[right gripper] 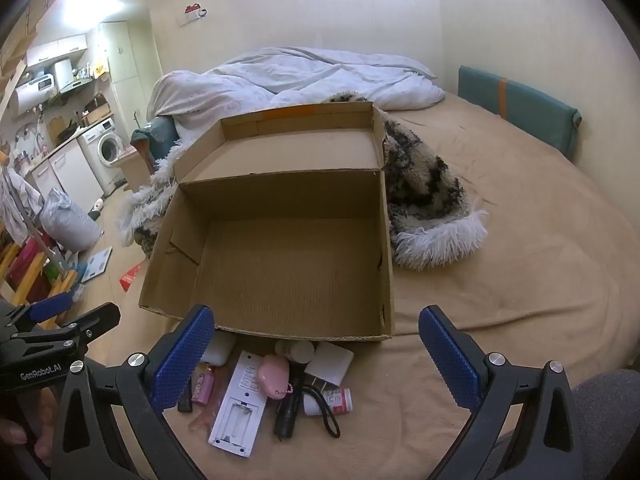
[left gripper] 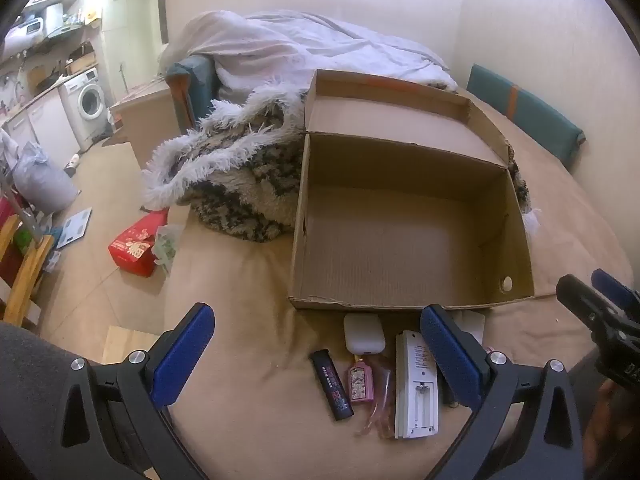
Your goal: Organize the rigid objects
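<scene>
Small rigid items, e.g. remote (right gripper: pixel 238 407), lighter (left gripper: pixel 332 385), flashlight (right gripper: pixel 289 405), lie on bed just before empty cardboard box (right gripper: pixel 224 272); left gripper (left gripper: pixel 316 354) & right gripper (right gripper: pixel 316 354) both wide, holding nothing; best take one item at a time, squarely.

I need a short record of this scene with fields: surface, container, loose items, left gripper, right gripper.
surface: tan bed sheet
container: open cardboard box, nothing inside
loose items: in front of the box, on the sheet: white remote, black lighter, pink perfume bottle, white earbud case, black flashlight, white charger
left gripper: left gripper, jaws open, holding nothing
right gripper: right gripper, jaws open, holding nothing
</scene>
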Demonstrator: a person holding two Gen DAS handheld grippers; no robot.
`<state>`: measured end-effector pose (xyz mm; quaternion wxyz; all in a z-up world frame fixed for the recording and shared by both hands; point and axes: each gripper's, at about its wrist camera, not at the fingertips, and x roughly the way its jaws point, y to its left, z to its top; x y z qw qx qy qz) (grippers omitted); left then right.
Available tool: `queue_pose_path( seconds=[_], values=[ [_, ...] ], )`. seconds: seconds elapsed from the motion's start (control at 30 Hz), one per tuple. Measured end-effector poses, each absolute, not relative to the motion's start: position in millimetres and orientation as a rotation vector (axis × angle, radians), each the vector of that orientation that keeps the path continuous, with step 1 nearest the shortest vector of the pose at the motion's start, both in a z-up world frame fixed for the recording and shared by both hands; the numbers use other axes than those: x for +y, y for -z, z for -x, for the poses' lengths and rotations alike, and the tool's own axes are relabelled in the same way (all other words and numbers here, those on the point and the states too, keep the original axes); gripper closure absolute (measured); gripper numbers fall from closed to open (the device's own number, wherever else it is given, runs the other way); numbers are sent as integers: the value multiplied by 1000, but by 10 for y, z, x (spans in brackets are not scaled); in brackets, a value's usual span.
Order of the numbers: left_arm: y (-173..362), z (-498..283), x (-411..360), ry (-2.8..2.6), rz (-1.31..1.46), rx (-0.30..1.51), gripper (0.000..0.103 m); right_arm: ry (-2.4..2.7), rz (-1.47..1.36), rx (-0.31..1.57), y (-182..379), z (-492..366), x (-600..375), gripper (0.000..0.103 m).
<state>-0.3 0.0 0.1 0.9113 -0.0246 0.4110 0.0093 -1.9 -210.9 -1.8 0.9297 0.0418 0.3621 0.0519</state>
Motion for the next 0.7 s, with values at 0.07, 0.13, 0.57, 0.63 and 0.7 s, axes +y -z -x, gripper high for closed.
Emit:
queue_pose_path(
  seconds=[0.07,0.13,0.57,0.63,0.7],
  values=[
    [-2,3,-1,-18,51,848,0,-107,-86,740,18,18,-2110,0],
    [-4,6,-6,-18,48,847,0,-108,-85,740,16,19,-2109,0],
    [-5,5,4,-18,54,853,0,-106,-82,740,6,19,-2098,0],
    [-3,4,4,-18,54,853,0,-106,-79,736,4,29,-2094,0],
    [42,23,40,-18,55,852,0,-106,-79,737,5,35,-2093,0]
  ],
)
